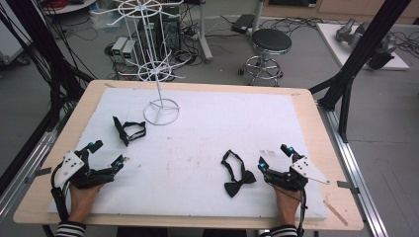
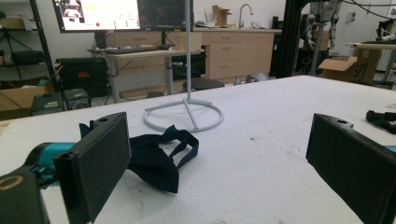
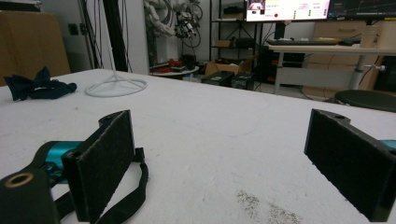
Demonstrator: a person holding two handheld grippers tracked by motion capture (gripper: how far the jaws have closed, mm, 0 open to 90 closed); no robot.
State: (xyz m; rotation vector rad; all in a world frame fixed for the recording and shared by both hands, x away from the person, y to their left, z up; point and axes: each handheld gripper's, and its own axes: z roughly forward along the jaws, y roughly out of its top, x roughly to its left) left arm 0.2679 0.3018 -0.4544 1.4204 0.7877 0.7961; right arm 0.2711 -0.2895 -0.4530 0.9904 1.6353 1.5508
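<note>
Left gripper view: monitor (image 2: 95,14); high view: stool (image 1: 270,42).

Gripper (image 3: 224,163) jaws apart, strap (image 3: 126,196) beside, white stand base (image 3: 116,87)

Matt dark cloth bow tie (image 1: 236,174); white wire-metal stand (image 1: 159,74); rough white foam sheet (image 1: 197,148) on pale wooden table (image 1: 316,133).

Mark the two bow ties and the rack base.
left bow tie (image 1: 129,130), high view, on its strap loop
right bow tie (image 1: 239,180), high view, on the bow's middle
rack base (image 1: 161,112), high view, on the white wire ring
</note>
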